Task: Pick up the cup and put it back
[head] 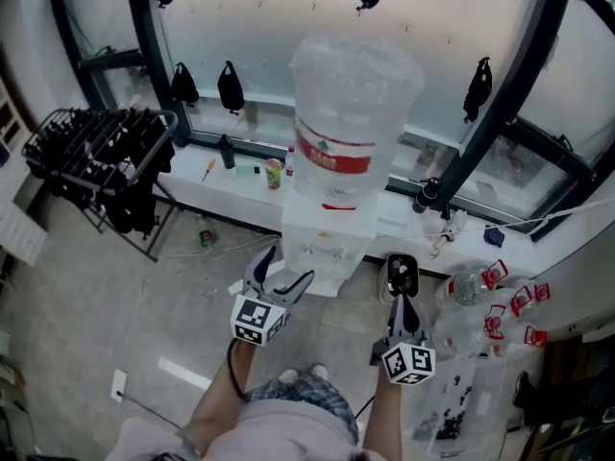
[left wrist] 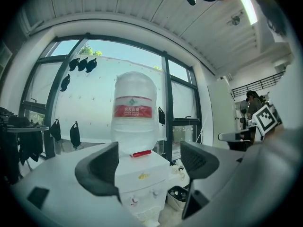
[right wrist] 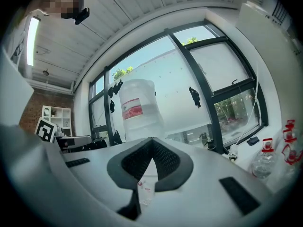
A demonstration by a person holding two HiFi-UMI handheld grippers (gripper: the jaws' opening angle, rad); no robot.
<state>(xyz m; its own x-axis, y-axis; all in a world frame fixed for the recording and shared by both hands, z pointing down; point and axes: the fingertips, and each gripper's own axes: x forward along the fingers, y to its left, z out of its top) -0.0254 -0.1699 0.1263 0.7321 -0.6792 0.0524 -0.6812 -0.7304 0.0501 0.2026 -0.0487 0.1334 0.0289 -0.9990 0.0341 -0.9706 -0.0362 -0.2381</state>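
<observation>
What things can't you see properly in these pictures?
- Cup: none can be told for sure; the small thing on the window ledge in the head view is too small to name.
- Cooler: in the right gripper view the shut right tongs cover nearly all its body.
- Bottle label: print too small to read in any view.
- Person's legs: cut off by the head view's bottom edge.

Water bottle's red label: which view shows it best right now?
Left gripper view: the label faces the camera, upright and near centre. Head view shows the label from steeply above, foreshortened. Right gripper view shows the label smaller, left of centre and turned partly away.
</observation>
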